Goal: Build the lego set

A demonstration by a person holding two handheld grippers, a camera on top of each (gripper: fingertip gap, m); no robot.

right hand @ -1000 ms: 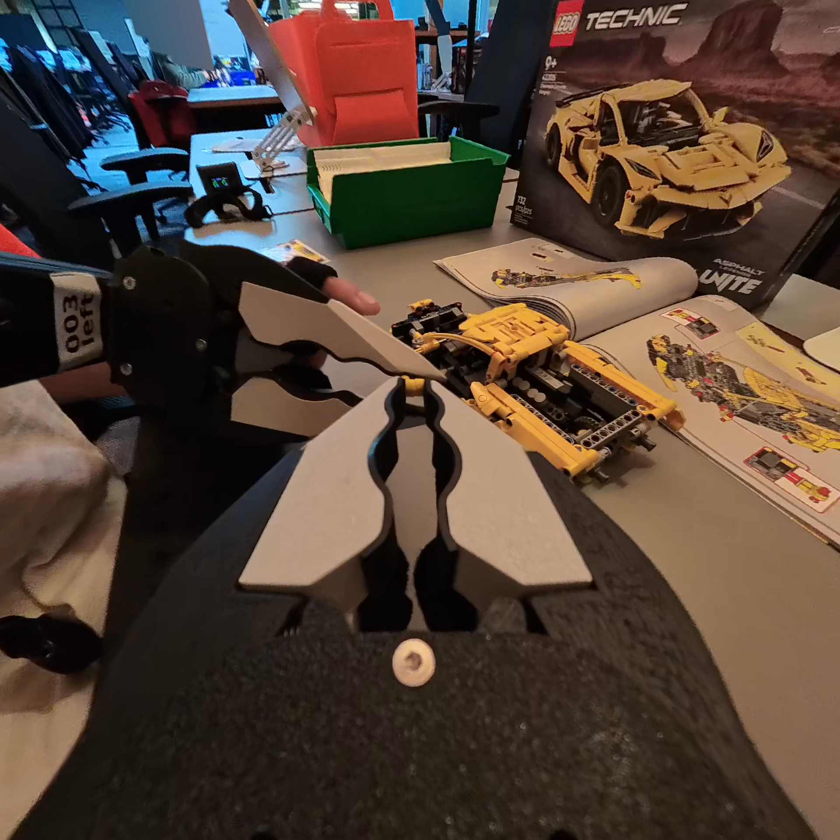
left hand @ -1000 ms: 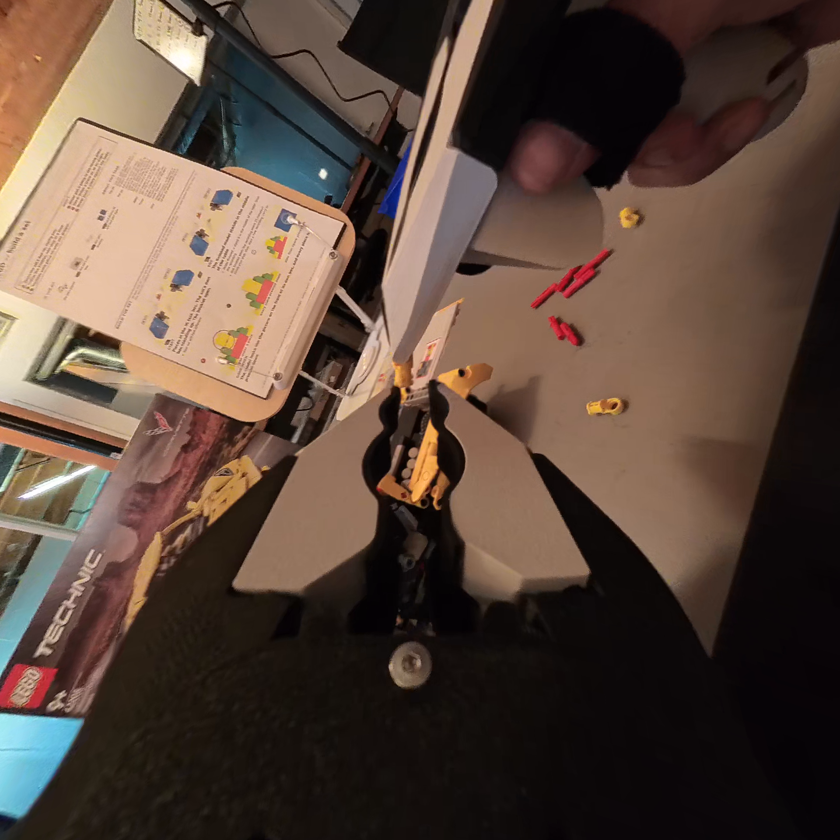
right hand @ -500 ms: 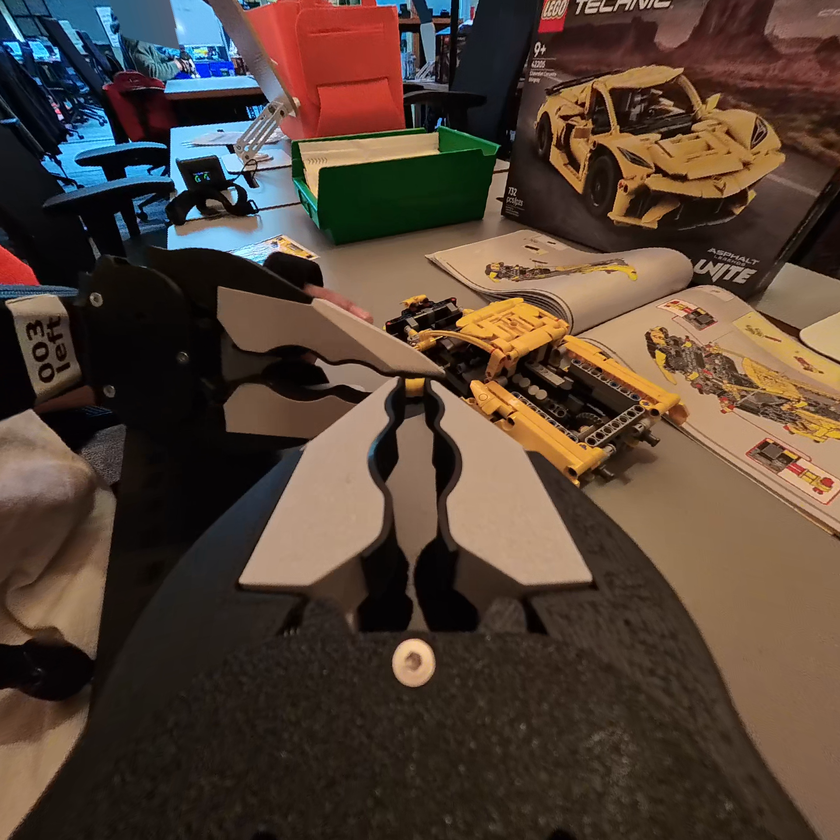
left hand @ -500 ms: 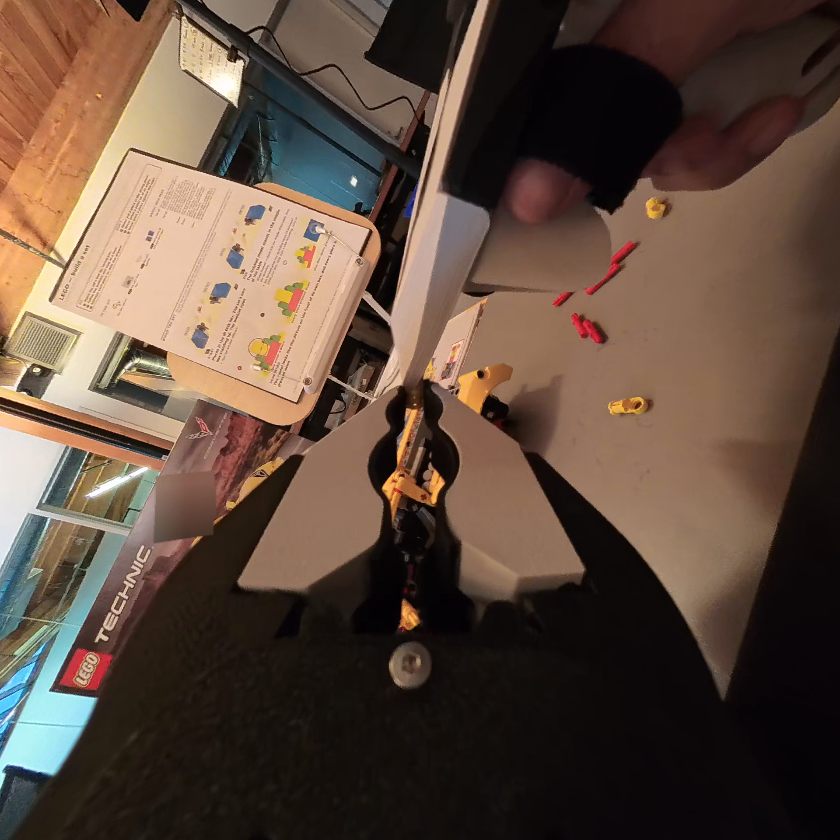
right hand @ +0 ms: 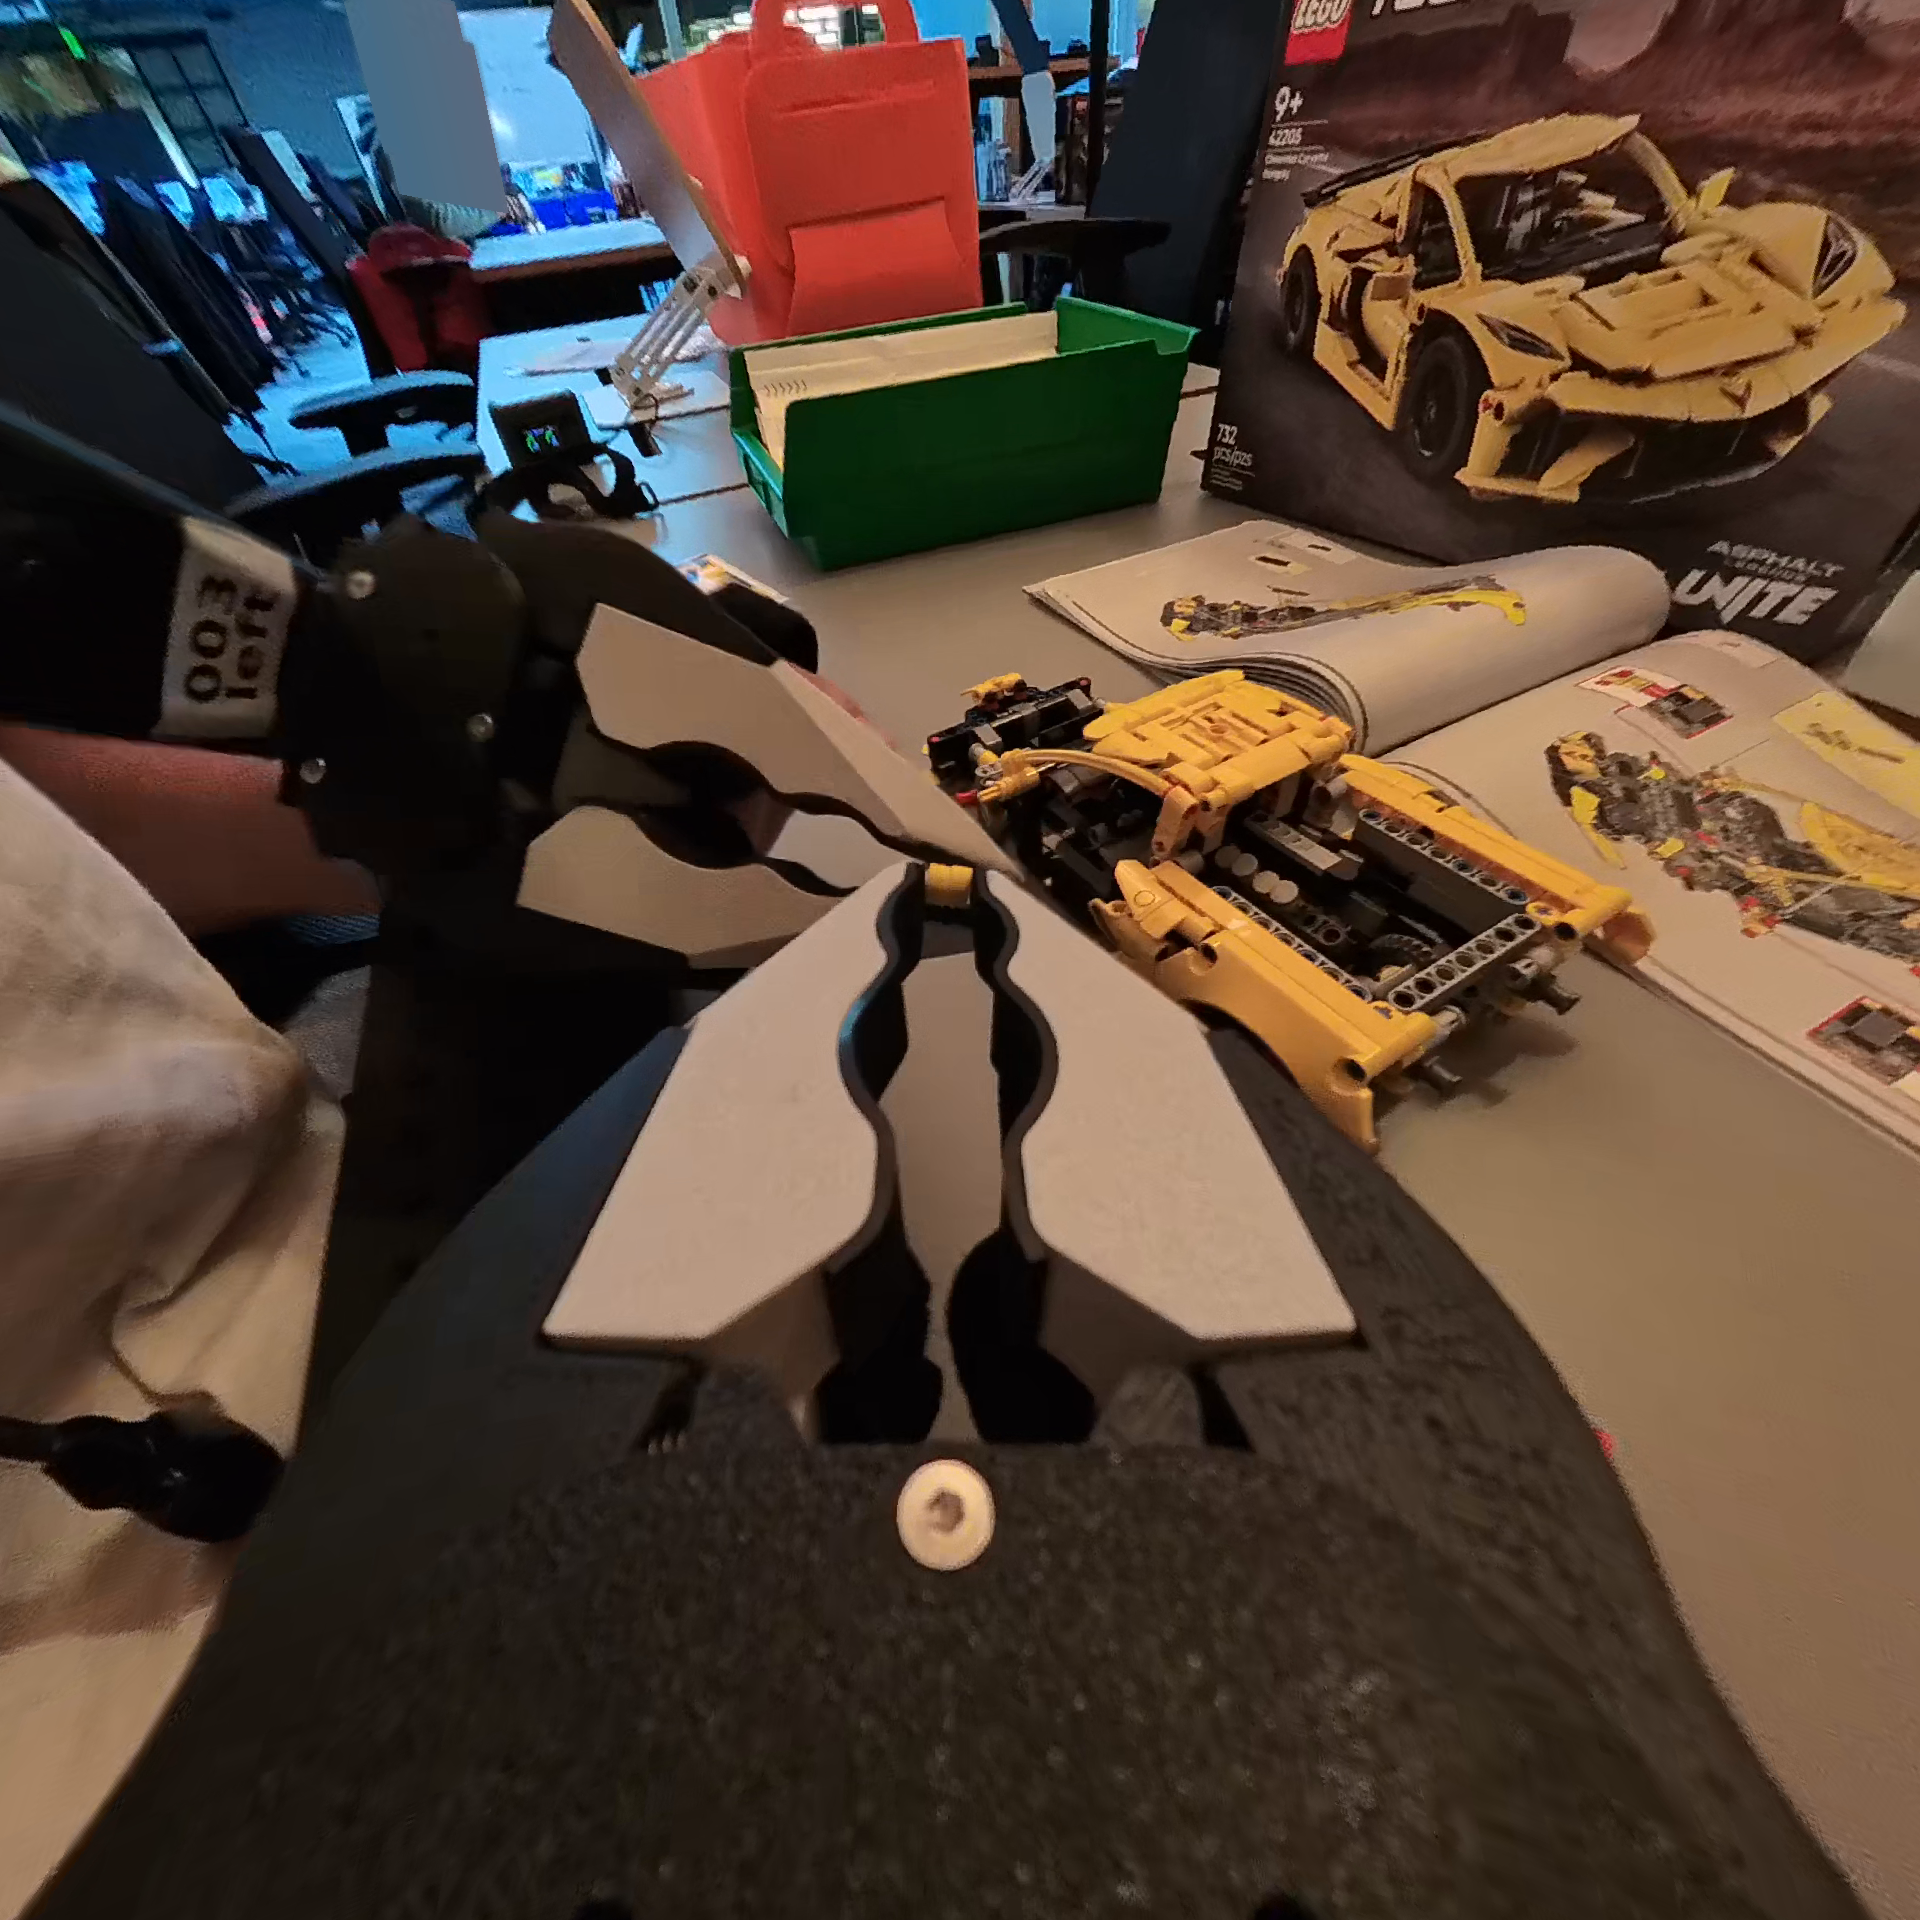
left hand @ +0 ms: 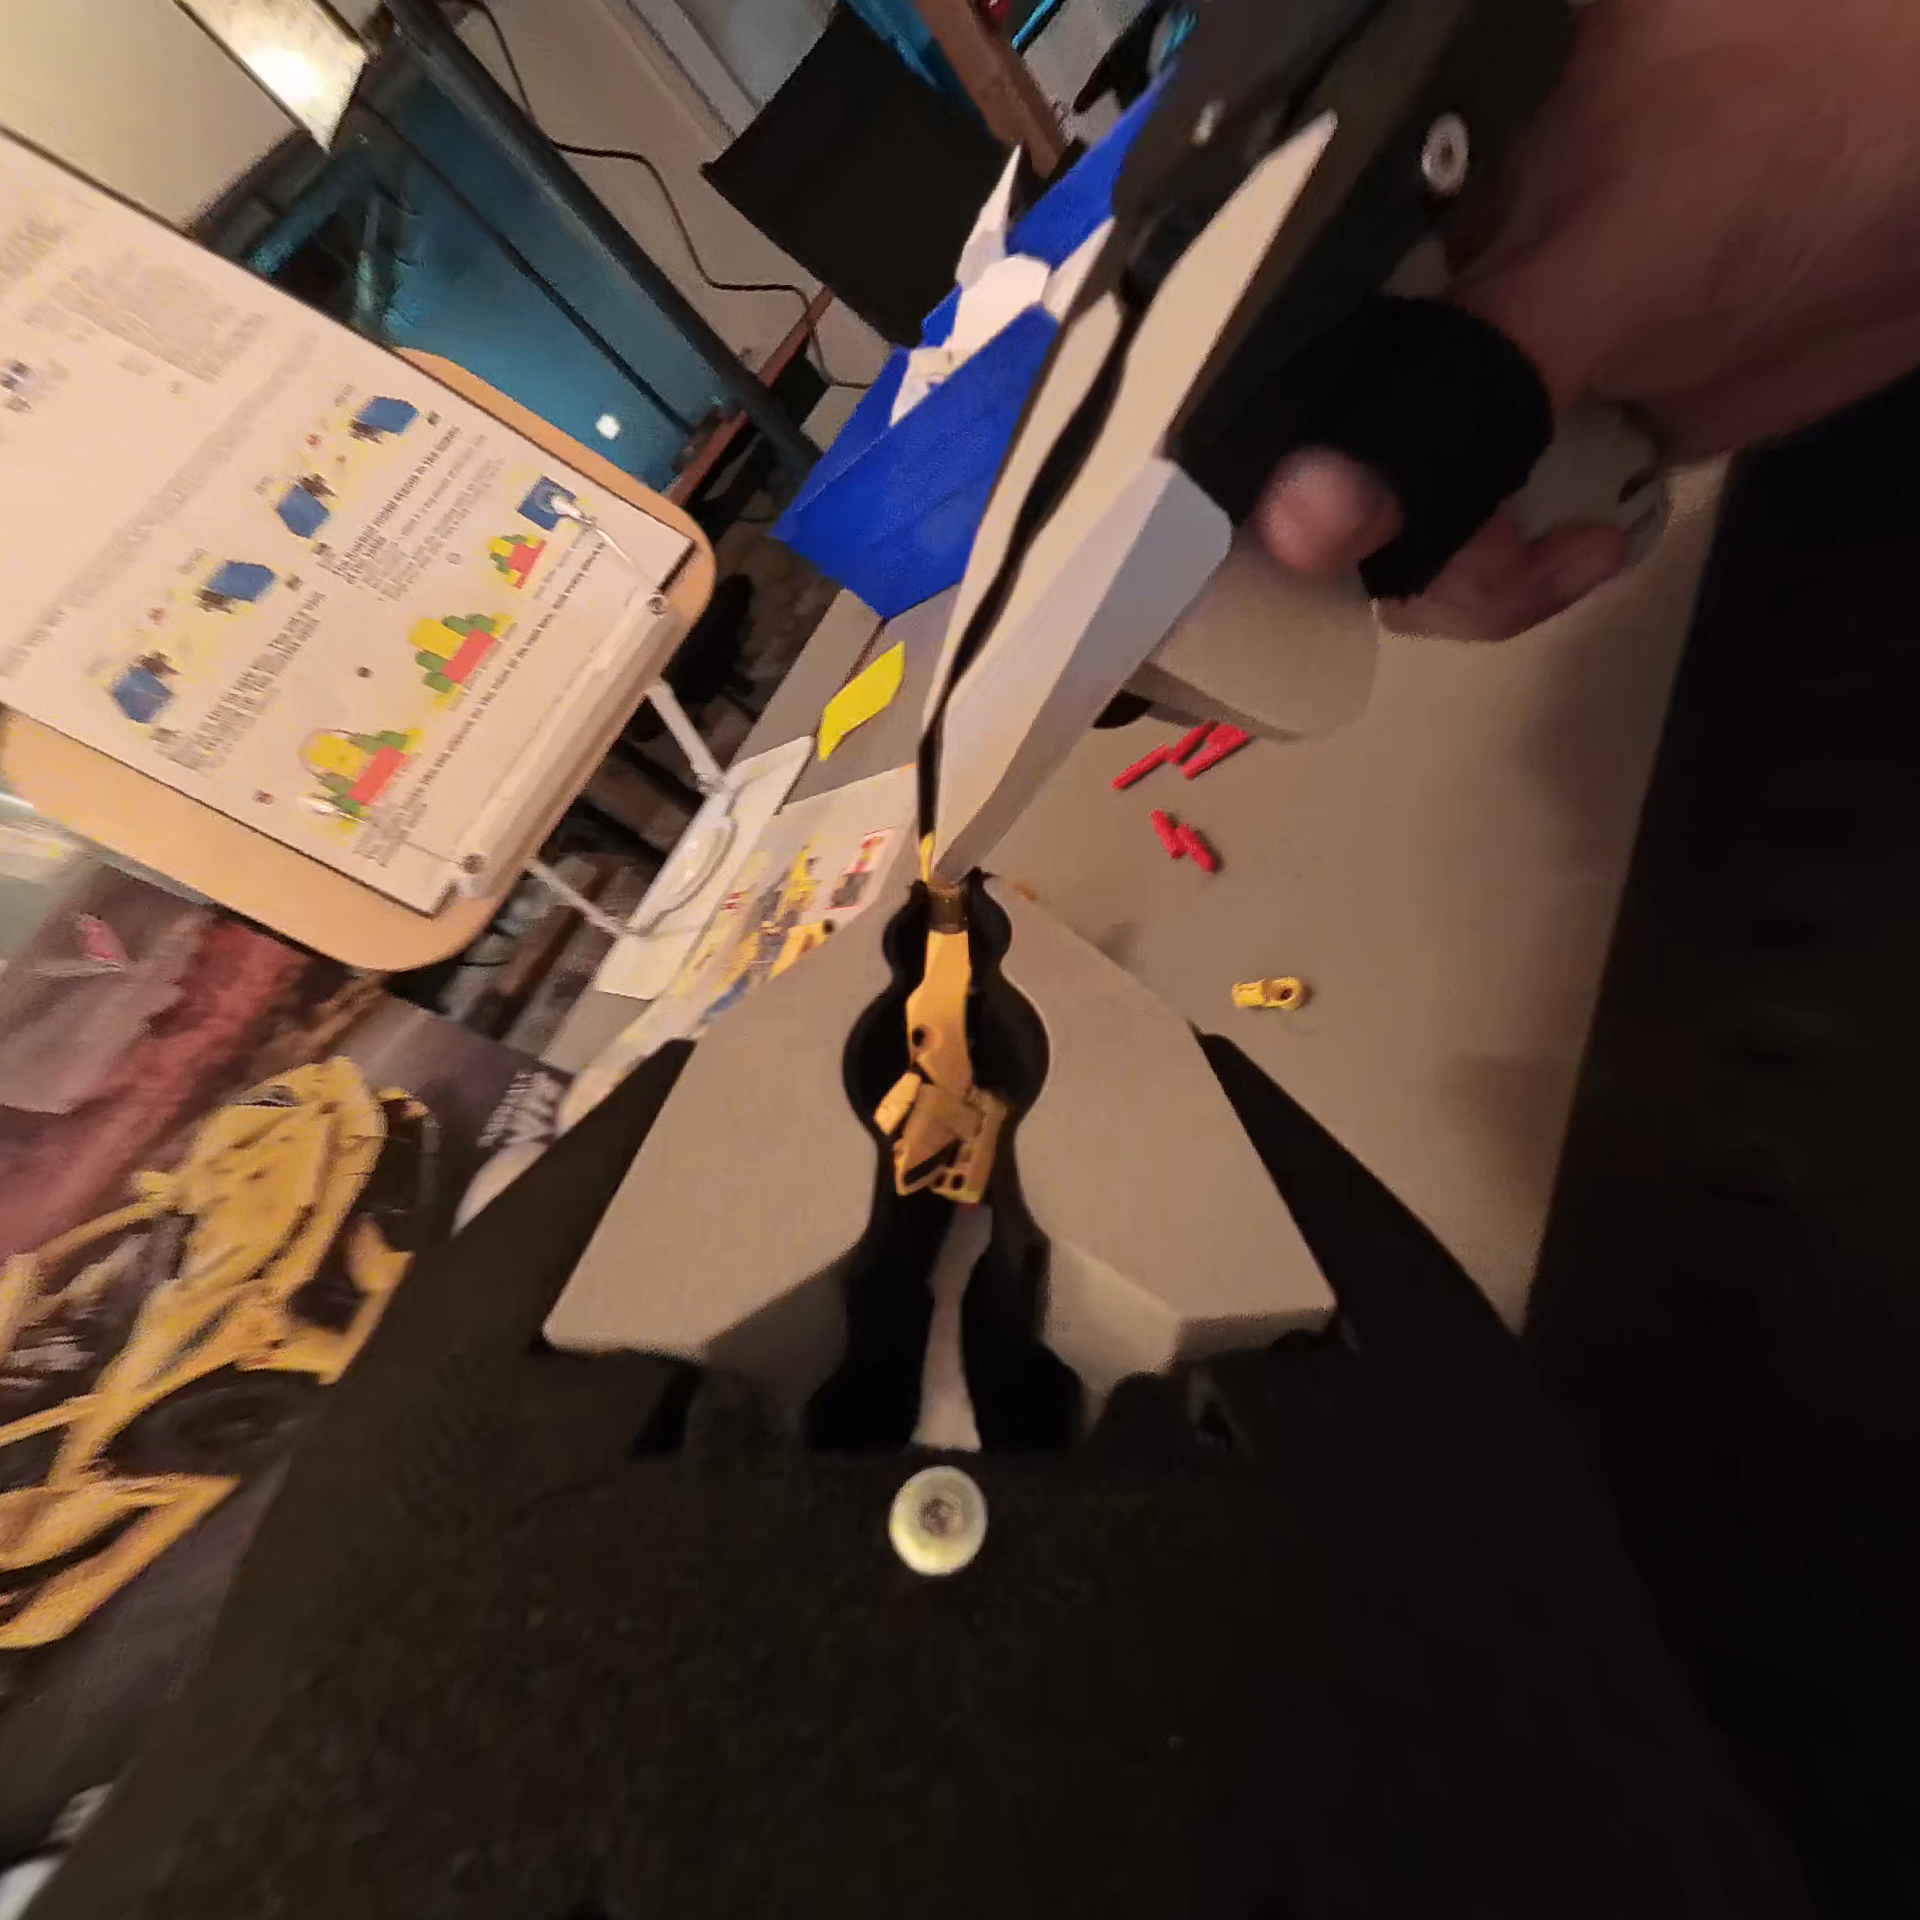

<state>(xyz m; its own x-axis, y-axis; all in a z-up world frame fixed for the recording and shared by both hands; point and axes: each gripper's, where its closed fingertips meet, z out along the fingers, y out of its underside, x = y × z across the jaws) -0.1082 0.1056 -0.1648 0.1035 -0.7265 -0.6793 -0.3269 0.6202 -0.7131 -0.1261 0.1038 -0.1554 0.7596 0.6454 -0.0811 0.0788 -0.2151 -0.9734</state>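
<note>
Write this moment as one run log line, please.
left gripper: shut, tip meets right's | right gripper: shut on small yellow piece | yellow car chassis: on table beside open instruction booklet

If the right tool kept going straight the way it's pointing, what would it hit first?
Likely the left tool. Its tips sit right at the right tool's own tips, by the yellow piece between them. The car model lies just beyond, though depth there is hard to judge.
</note>
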